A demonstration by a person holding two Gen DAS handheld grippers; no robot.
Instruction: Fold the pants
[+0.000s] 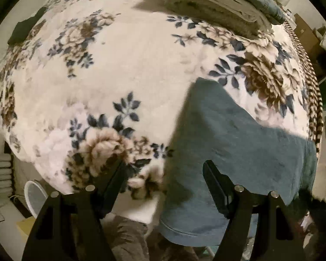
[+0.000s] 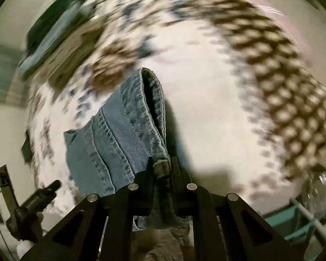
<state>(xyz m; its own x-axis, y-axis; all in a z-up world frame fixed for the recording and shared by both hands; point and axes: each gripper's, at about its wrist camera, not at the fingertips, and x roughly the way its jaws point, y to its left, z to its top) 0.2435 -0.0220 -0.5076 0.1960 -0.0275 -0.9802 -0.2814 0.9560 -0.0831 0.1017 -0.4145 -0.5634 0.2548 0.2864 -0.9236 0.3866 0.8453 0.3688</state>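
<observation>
- Floral blanket point(image 1: 123, 69) covers the bed, with broad bare room beyond the pants point(image 1: 223, 143).
- Right gripper point(image 2: 162, 169) is clamped on the denim hem, apparently so the leg can be drawn across.
- Left gripper point(image 1: 163, 178) is held open, empty — the near edge lies beneath.

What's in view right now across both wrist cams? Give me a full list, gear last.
jeans: one pair, blue denim, lying on the blanket, hem edge pinched at the near side
floral blanket: one, cream with brown and navy flowers, covering the bed
folded stack: one pile, beige under grey-blue, far end of bed
dark item: one, black, far left edge of bed
left tongs: open, above blanket and jeans
right tongs: shut on jeans
</observation>
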